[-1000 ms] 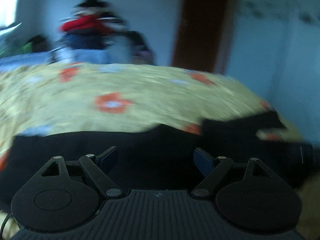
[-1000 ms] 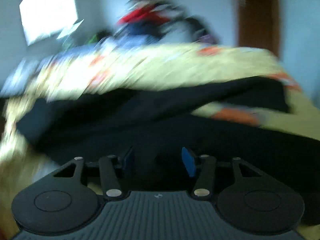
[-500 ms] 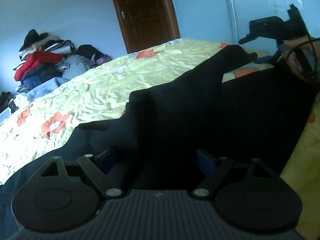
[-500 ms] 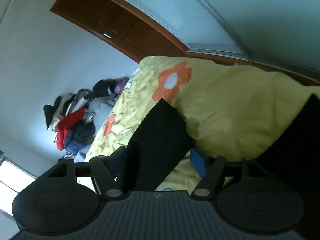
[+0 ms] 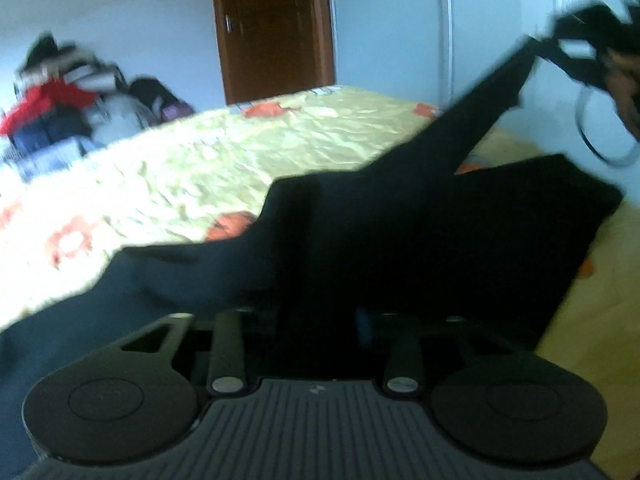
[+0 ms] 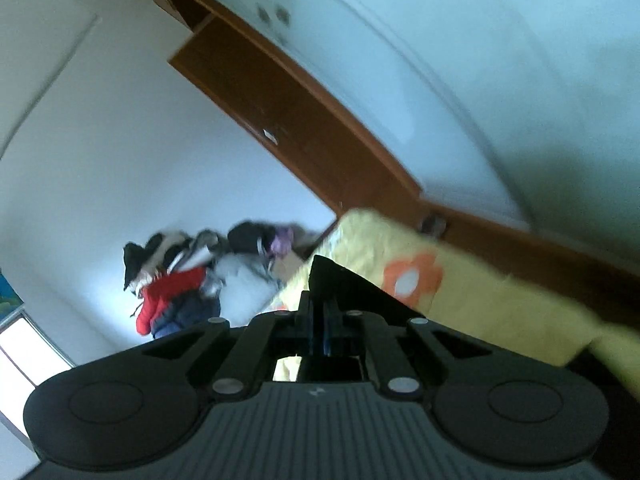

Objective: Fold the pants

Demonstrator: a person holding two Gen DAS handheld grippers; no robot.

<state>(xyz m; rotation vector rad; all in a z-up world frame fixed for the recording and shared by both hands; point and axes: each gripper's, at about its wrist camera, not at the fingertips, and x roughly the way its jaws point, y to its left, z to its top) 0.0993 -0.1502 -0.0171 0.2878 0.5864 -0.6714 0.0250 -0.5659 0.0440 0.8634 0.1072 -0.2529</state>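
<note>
Black pants [image 5: 440, 240] lie spread on a yellow flowered bed cover [image 5: 200, 160]. My left gripper [image 5: 320, 320] sits low at the near edge of the pants. Its jaws are closing, with a bunch of the black cloth between them. One pant leg is stretched up to the upper right, where a person's hand [image 5: 624, 80] holds the other gripper. In the right wrist view my right gripper [image 6: 320, 320] is shut on the leg's end, and a black corner of the pants [image 6: 348, 288] sticks out past the fingers.
A pile of clothes [image 5: 60, 108] with a red jacket lies against the far wall beyond the bed. A brown door [image 5: 276, 28] stands behind the bed, with pale wardrobe panels [image 6: 440, 80] to its right. The bed cover [image 6: 500, 300] runs on to the right.
Both grippers have gone from wide open to closed on the pants. The right gripper has lifted the pant leg up and away to the upper right, and the left has stayed low.
</note>
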